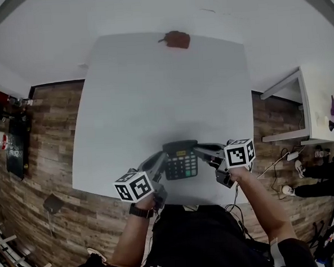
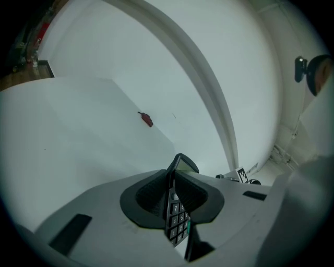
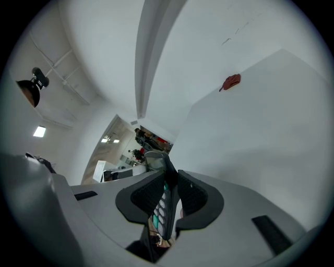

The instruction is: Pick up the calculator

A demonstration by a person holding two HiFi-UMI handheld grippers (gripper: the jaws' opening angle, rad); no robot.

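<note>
Head view: dark calculator (image 1: 180, 159) with rows of keys.

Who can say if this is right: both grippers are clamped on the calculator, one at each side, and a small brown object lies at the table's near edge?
Not quite. The head view shows the brown object at the table's far edge, away from the person. The rest holds: the left gripper and right gripper are each clamped on one side of the calculator.

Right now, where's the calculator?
Head view: the calculator is clamped between the left gripper and right gripper, one on each side edge, over the near end of the white table.
</note>
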